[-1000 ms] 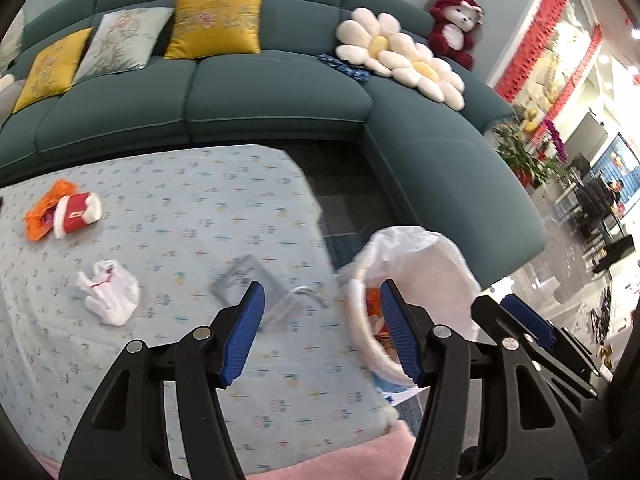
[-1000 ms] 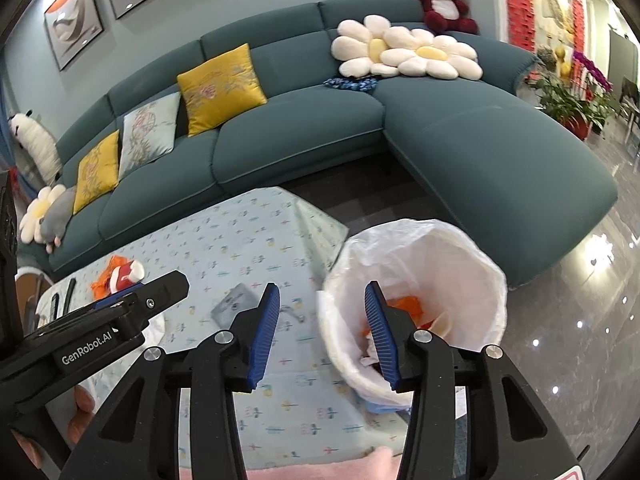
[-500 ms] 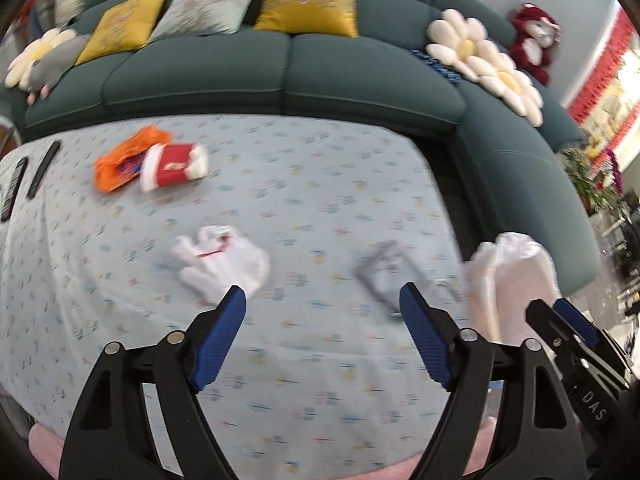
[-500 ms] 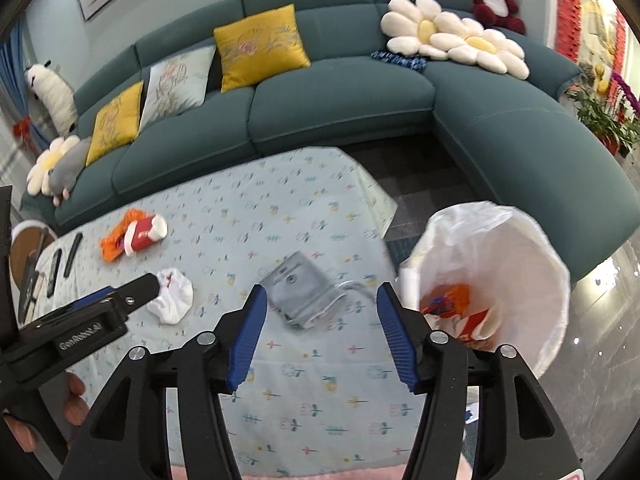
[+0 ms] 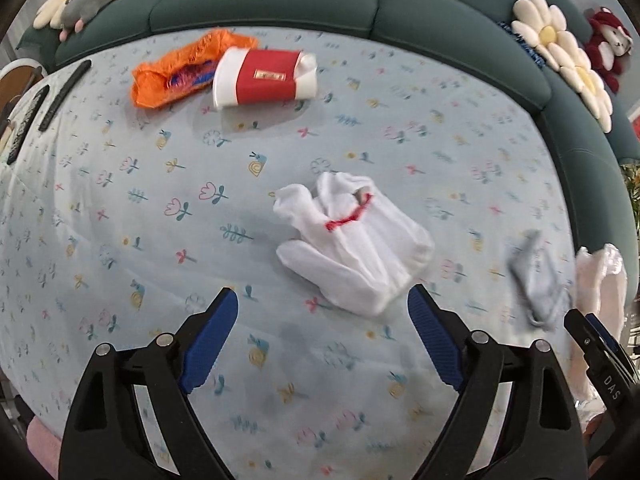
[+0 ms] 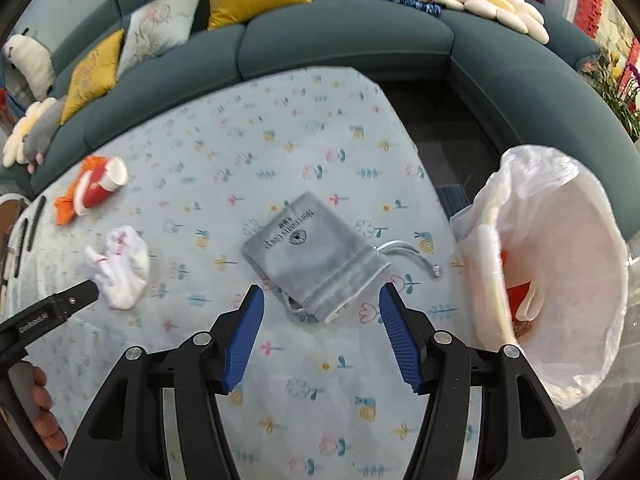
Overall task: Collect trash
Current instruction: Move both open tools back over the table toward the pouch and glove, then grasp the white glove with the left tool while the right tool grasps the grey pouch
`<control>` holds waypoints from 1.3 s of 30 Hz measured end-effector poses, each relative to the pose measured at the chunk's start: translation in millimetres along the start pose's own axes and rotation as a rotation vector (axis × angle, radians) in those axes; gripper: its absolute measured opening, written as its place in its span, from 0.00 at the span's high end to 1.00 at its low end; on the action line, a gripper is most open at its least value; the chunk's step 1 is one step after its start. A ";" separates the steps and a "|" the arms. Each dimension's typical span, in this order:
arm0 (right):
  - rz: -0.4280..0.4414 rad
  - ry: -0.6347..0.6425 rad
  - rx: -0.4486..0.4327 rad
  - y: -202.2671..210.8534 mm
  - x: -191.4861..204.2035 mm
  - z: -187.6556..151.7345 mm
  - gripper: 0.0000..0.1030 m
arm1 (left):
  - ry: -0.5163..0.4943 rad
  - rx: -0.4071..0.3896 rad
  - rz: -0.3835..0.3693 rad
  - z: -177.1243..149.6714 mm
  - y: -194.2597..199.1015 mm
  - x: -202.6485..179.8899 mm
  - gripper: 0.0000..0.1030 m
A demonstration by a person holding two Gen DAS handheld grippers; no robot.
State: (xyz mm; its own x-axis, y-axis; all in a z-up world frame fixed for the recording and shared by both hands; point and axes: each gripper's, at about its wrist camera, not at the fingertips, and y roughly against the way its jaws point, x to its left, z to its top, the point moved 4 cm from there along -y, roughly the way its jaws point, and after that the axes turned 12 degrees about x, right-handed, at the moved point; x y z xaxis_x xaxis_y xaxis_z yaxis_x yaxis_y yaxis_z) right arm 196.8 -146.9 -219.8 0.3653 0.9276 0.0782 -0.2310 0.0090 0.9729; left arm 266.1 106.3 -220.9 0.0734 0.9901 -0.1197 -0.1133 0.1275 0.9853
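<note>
My left gripper (image 5: 322,318) is open and empty just short of a crumpled white bag with a red tie (image 5: 356,240) on the patterned tablecloth (image 5: 120,220). My right gripper (image 6: 322,322) is open and empty just short of a grey drawstring pouch (image 6: 316,256). The white bag (image 6: 120,266) lies left of the pouch, with the left gripper's finger (image 6: 52,312) beside it. A red and white paper cup (image 5: 264,76) and an orange wrapper (image 5: 180,72) lie at the far side. A bin with a white liner (image 6: 560,280) holding orange trash stands off the table's right edge.
A teal sectional sofa (image 6: 340,40) with yellow cushions, flower pillows and plush toys wraps the far side. Dark remotes (image 5: 60,92) lie at the table's left edge. The pouch (image 5: 536,280) and bin liner (image 5: 600,280) show at the right of the left wrist view.
Both grippers have swung left from the bin and dropped toward the table, jaws wider. The left now faces the white bag, the right the grey pouch.
</note>
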 end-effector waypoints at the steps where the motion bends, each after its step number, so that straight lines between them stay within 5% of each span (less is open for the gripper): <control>1: 0.000 -0.005 0.008 -5.3 -0.2 2.1 0.43 | -0.001 0.005 -0.001 2.4 -4.1 0.5 0.20; 5: 0.003 -0.016 0.031 -22.0 -0.2 9.2 0.47 | 0.000 0.022 -0.022 12.9 -18.6 -0.7 0.25; 9: 0.006 -0.011 0.067 -36.1 1.4 9.8 0.68 | -0.014 0.038 -0.026 18.2 -28.9 -7.6 0.42; 12: -0.001 -0.010 0.061 -39.5 0.8 7.2 0.72 | -0.057 0.022 -0.022 18.9 -27.8 -17.0 0.69; 15: -0.007 -0.008 0.055 -39.1 -0.2 5.4 0.83 | -0.077 0.027 -0.038 18.3 -25.8 -24.5 0.85; 18: 0.015 -0.003 0.059 -35.4 -0.8 4.6 0.94 | -0.093 0.012 -0.036 15.8 -18.1 -32.7 0.86; 25: 0.063 0.004 -0.027 12.7 -1.4 8.2 0.96 | -0.142 -0.063 -0.082 8.5 31.0 -69.3 0.87; 39: 0.103 -0.021 -0.349 194.8 -63.8 20.8 0.95 | -0.331 -0.292 -0.242 -21.5 180.8 -202.7 0.87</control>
State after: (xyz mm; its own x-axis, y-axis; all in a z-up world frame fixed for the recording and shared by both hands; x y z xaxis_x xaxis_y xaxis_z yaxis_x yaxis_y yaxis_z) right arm 147.3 -212.1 -30.8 0.3417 0.9224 0.1800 -0.5598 0.0459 0.8274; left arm 209.4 -70.0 -21.1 0.4365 0.8645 -0.2491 -0.3232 0.4091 0.8533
